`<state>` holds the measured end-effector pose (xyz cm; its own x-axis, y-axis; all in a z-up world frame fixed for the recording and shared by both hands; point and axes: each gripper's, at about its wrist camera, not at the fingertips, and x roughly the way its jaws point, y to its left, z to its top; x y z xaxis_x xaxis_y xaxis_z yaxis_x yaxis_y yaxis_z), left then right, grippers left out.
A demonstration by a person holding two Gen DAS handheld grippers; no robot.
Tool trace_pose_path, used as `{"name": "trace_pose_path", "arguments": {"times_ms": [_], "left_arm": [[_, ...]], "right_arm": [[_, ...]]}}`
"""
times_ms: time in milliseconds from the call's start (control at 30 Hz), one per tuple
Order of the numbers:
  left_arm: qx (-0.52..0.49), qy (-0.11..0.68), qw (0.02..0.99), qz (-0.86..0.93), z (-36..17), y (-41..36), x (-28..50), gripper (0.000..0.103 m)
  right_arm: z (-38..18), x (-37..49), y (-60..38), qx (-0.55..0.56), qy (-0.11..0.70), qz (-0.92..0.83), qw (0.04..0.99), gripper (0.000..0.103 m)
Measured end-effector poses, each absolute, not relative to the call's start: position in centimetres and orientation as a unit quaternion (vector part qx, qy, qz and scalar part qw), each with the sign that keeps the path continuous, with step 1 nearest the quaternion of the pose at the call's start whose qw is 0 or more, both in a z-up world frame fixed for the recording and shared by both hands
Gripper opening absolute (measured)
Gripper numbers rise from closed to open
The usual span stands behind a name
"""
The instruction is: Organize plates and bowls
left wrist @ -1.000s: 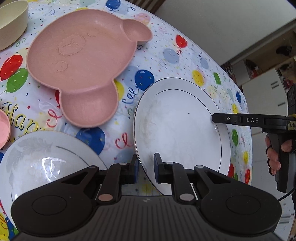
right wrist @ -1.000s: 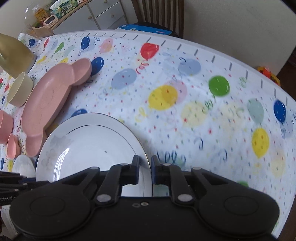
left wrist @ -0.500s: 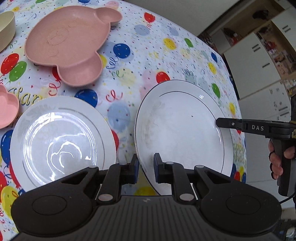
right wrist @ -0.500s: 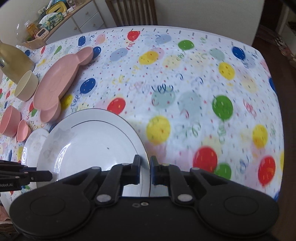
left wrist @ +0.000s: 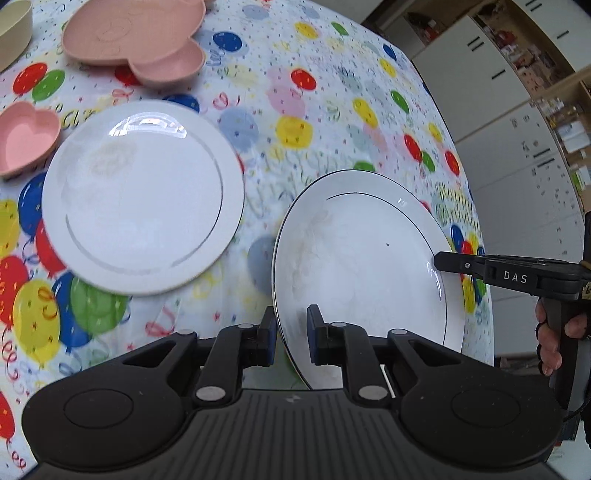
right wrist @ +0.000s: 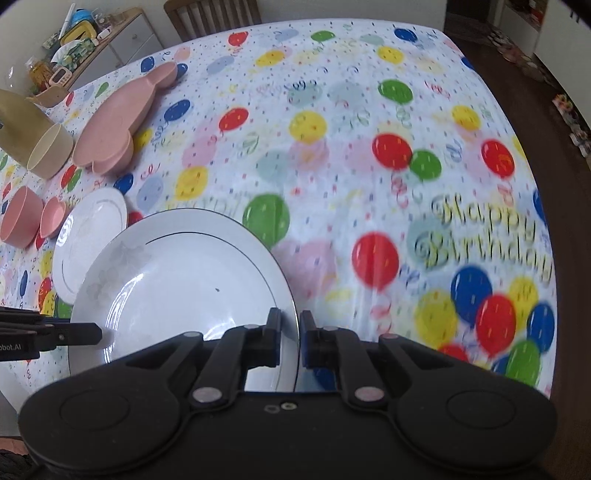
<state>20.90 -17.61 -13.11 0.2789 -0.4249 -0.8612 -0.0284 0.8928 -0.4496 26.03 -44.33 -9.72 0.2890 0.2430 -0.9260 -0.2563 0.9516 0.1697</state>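
A large white plate (left wrist: pixel 365 258) with a thin dark rim line is held in the air above the table by both grippers. My left gripper (left wrist: pixel 291 338) is shut on its near rim. My right gripper (right wrist: pixel 290 338) is shut on the opposite rim, and its fingers (left wrist: pixel 465 266) show at the plate's right edge in the left wrist view. The held plate also shows in the right wrist view (right wrist: pixel 177 288). A second white plate (left wrist: pixel 142 195) lies flat on the table to the left, also seen in the right wrist view (right wrist: pixel 88 236).
A pink bear-shaped plate (left wrist: pixel 140 40), a pink heart bowl (left wrist: pixel 26 136) and a cream bowl (left wrist: pixel 13 33) sit at the table's far left. A round pink bowl (right wrist: pixel 20 219) and a gold bottle (right wrist: pixel 18 125) stand there too. The balloon tablecloth (right wrist: pixel 369 166) covers the table.
Both grippers have lifted the large plate higher and carried it back from the bear plate. The second white plate has come fully into view on the left.
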Motion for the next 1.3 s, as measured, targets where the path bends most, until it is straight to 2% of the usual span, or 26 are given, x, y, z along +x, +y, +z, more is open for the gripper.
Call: {"name": "trace_pose_path", "arguments": {"times_ms": [367,800,867,933,1100,1300], "left_arm": [[-0.154,0.608,0.764,-0.155,-14.5,-16.7,16.0,0.015],[-0.145,0.596,0.777,-0.144,-14.8,-16.2,14.9,0.015],[-0.145,0.596,0.777,-0.142,-14.8,-16.3,14.9,0.015],[-0.145,0.597,0.776,-0.141,-14.7,-16.2,14.8,0.015],[-0.134,0.592,0.784,-0.130,-14.0,-15.8,14.4,0.016],[-0.130,0.577,0.796,-0.127,-12.2,-15.0,13.6,0.018]], "right_arm": [[-11.5,19.1,-43.3,0.016,0.584,0.124,0.802,0.009],[-12.1,16.9,-42.8,0.025,0.571,0.116,0.812,0.010],[-12.0,16.9,-42.6,0.023,0.574,0.114,0.811,0.013],[-11.9,16.8,-42.4,0.022,0.574,0.113,0.811,0.020],[-10.7,16.3,-42.3,0.006,0.563,0.105,0.819,0.022],[-8.2,15.5,-41.3,-0.005,0.541,0.111,0.834,0.032]]}}
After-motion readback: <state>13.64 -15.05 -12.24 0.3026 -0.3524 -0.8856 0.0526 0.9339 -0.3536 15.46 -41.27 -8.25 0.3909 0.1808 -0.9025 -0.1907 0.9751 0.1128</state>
